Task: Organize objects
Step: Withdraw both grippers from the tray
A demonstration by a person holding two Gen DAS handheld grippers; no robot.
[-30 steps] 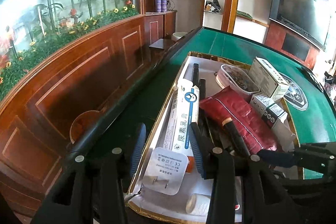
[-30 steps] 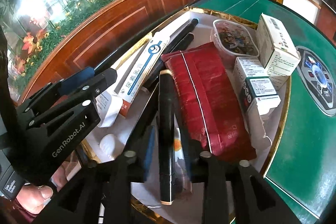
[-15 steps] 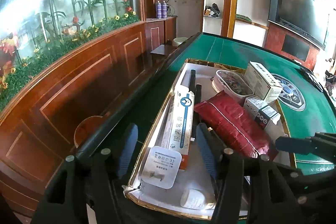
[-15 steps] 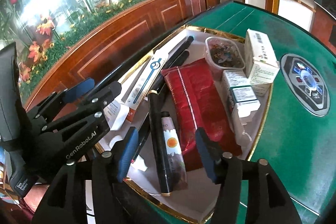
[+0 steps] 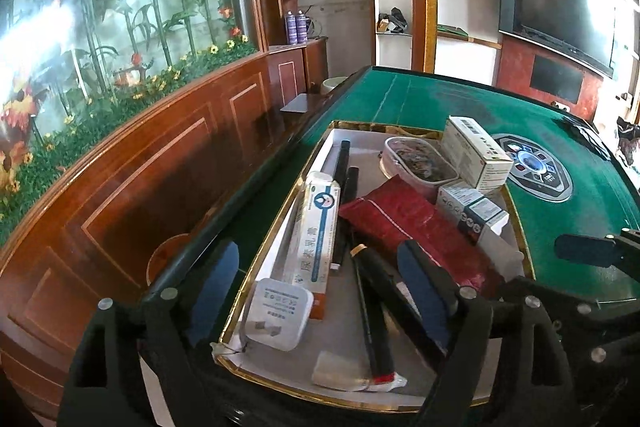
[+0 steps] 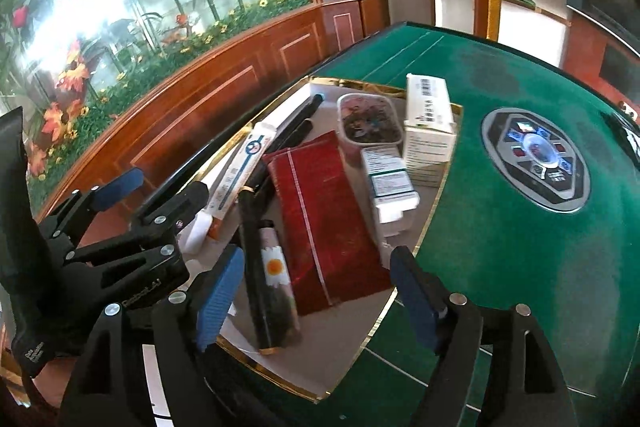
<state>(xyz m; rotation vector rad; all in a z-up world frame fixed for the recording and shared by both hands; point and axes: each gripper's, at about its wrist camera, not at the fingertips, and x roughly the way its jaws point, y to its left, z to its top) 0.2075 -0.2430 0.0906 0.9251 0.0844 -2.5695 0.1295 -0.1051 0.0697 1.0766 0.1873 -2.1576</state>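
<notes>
Both grippers hang over the near end of a gold-rimmed tray (image 5: 280,223) that sits on the green table (image 6: 520,267). The left gripper (image 5: 320,291) has just been spreading its jaws; they stand wide apart with nothing gripped, and under the gap lie a white charger (image 5: 278,313) and the near end of a long white ointment box (image 5: 316,231). The right gripper (image 6: 318,287) has also just been opening, its blue pads (image 6: 220,295) well clear of the black pen (image 6: 256,267) and daisy-print tube (image 6: 276,279) lying between them in the tray. Beside those lies a red pouch (image 6: 320,223), then small medicine boxes (image 6: 390,187), a clear tub (image 6: 370,121) and a larger white box (image 6: 430,123) toward the far end.
</notes>
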